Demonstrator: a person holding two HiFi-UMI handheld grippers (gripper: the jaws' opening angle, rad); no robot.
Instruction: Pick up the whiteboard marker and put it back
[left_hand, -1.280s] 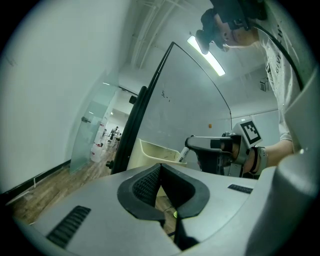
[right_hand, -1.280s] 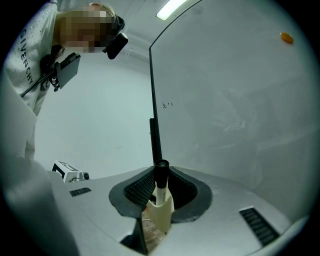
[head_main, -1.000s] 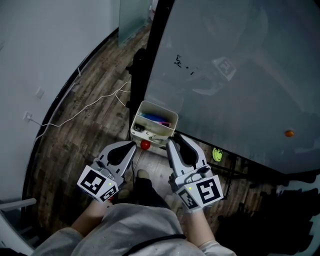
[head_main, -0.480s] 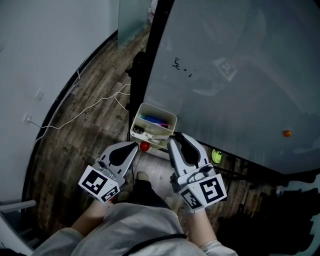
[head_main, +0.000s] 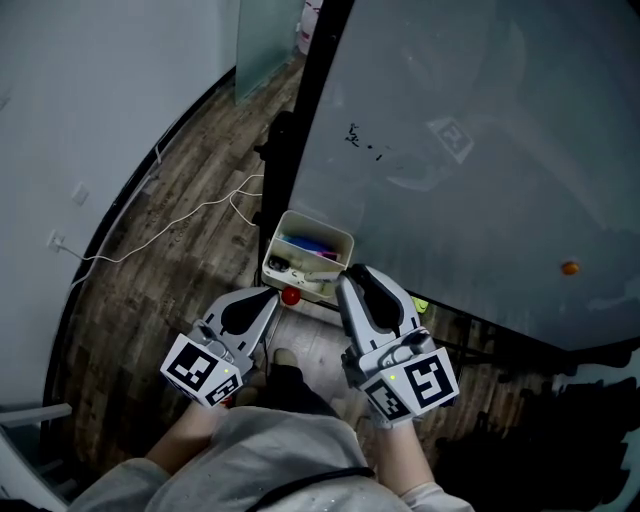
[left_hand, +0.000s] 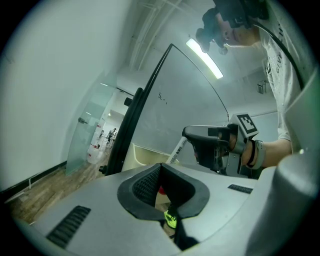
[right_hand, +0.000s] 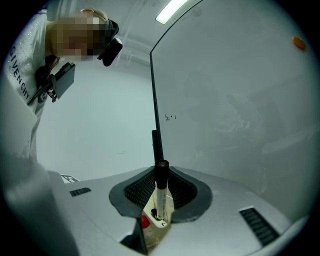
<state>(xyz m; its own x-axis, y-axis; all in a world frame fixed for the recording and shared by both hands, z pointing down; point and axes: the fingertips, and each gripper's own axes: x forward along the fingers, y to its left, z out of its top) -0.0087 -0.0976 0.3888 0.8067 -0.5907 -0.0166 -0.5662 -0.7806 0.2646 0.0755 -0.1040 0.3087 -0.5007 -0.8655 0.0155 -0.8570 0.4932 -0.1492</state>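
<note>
My right gripper (right_hand: 161, 176) had the whiteboard marker (right_hand: 160, 192) pinched between its jaws. The marker stood straight up, with its black cap on top. Its bottom end hung just above the white box (head_main: 347, 252) at the foot of the whiteboard (head_main: 480, 150). My left gripper (head_main: 266, 294) was closed with nothing in it. It sat off to the side, near a little red ball (head_main: 290, 296).

I think the job was almost done, because the marker only had to go down into the box. To do that well, I should hold the marker upright over a free spot, away from the coloured things (head_main: 310, 243) already inside. Then I should go down slowly until the bottom end is past the rim, and only then open the jaws. If I let go too high, it might bounce out or tip over the edge.
</note>
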